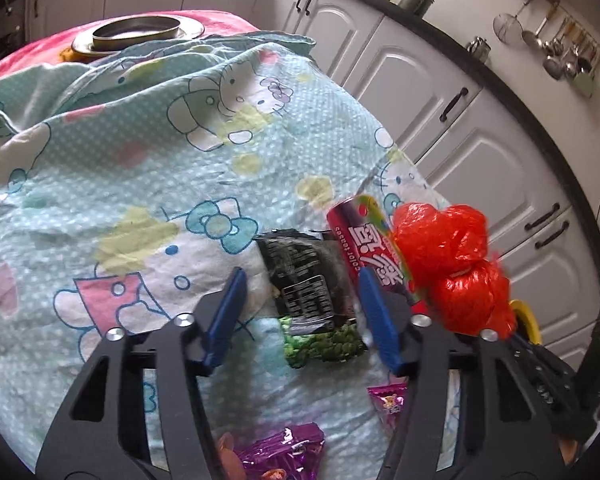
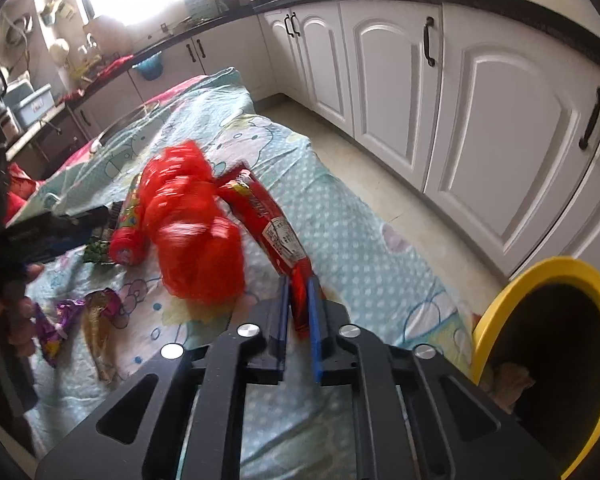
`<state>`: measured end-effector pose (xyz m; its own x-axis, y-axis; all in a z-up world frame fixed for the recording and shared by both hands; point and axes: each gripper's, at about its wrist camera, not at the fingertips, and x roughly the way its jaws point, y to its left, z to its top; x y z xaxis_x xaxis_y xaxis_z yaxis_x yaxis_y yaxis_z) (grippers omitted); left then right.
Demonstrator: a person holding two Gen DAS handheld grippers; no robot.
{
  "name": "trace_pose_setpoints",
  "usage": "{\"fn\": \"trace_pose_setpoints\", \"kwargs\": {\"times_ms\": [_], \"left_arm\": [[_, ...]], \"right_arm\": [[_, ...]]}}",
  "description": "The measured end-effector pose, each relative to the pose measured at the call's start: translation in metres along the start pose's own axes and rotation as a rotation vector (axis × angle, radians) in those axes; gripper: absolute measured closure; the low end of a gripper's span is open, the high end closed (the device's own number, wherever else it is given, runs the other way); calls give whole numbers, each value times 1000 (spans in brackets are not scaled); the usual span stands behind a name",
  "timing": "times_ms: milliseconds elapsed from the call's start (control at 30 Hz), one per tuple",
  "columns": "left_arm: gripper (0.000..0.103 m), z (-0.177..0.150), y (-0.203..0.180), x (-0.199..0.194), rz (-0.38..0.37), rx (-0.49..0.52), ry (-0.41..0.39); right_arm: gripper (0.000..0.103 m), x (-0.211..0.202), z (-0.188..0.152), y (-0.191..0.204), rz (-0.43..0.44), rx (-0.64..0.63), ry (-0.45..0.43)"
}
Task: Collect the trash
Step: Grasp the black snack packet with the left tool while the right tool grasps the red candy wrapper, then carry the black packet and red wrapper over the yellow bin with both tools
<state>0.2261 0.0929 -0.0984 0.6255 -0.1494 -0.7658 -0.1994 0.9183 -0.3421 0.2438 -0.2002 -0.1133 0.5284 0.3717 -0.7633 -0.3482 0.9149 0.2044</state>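
Observation:
My right gripper is shut on a long red snack wrapper, held above the cloth-covered table. A crumpled red plastic bag hangs beside the wrapper; it also shows in the left wrist view. My left gripper is open above a black and green snack packet. A purple candy tube lies right of that packet, and also shows in the right wrist view. Purple foil wrappers lie near the table's front. A yellow-rimmed bin stands at the right.
The table wears a light blue cartoon cloth. A metal pot sits at its far end. White cabinets line the wall past a strip of floor. Another pink wrapper lies under my left gripper's right finger.

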Motion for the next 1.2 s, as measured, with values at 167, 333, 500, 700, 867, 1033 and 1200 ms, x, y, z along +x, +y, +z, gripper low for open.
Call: {"fn": "trace_pose_setpoints", "kwargs": {"times_ms": [167,333,500,700,867,1033,1200], "left_arm": [[69,-3,1,1,15,24,2],[76,-5,5,-1,-4,21,1],[85,-12,11,-11,-35,-4,-21],[99,-20,15,-26,-70,-30,-58],[99,-21,13,-41,-77,-15,-91],[99,-21,6,-63,-104,1,-143],[99,-19,-10,-74,-128,36,-168]], "right_arm": [[97,-12,-12,-4,23,34,-8],[97,-26,-22,-6,44,62,-23],[97,-44,-33,-8,60,76,-43],[97,-54,-42,-5,67,64,-42],[97,-60,-45,1,81,46,-46],[97,-69,-43,10,92,29,-60],[97,-85,-42,12,87,10,-85]]}}
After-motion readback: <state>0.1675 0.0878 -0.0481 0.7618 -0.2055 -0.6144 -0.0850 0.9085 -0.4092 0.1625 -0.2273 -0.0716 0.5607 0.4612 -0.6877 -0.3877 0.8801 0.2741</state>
